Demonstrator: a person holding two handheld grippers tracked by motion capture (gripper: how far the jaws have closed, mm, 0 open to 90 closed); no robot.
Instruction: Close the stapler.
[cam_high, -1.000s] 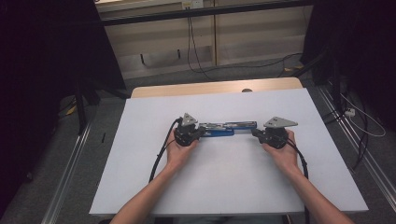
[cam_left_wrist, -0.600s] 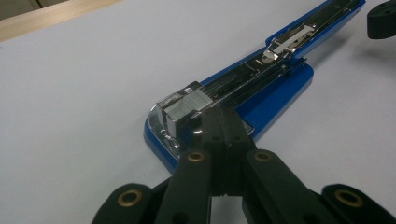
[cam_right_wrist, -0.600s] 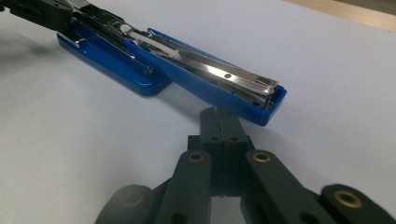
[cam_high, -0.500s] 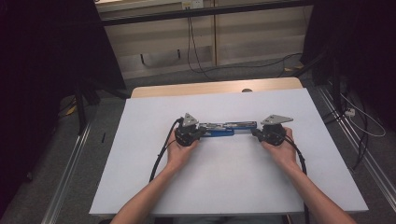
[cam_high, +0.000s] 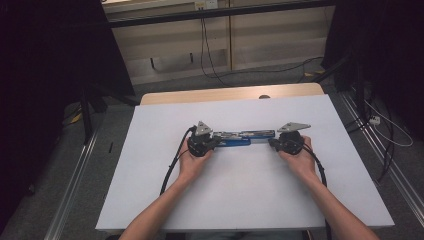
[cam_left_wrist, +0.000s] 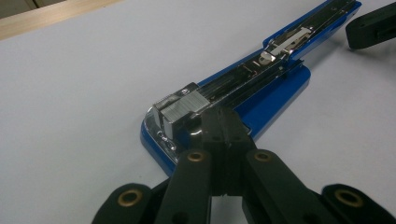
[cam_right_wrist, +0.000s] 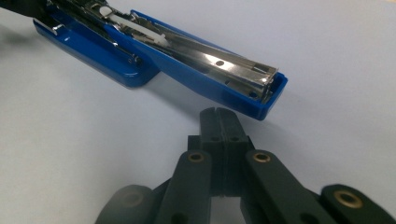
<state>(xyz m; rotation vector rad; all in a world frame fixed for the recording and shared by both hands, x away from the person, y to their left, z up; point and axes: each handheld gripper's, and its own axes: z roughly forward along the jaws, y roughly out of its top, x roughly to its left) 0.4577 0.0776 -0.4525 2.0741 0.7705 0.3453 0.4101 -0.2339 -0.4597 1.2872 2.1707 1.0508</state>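
Lying opened out flat near the middle of the white table (cam_high: 150, 190), the blue stapler (cam_high: 242, 138) stretches left to right, its base and its metal staple channel swung apart into one long line. In the left gripper view the stapler (cam_left_wrist: 261, 88) shows its shiny metal head at the near end, with the blue base under it. In the right gripper view the stapler (cam_right_wrist: 196, 60) shows the open end of the blue arm, with the bright channel lying inside it.

At the left end, the left gripper (cam_high: 212, 142) has its jaws pressed together with nothing between them; in its own view the left gripper (cam_left_wrist: 223, 122) has its tips at the stapler's head, over the blue base, though whether they touch it I cannot tell. At the right end, the right gripper (cam_high: 272, 142) also has its jaws closed on nothing; in its own view the right gripper (cam_right_wrist: 217, 116) sits just beside the blue arm's end, slightly apart from it.

A hand holds each gripper, forearms coming in from the near edge. Black cables trail back from both grippers. A wooden strip (cam_high: 225, 94) runs along the table's far edge.
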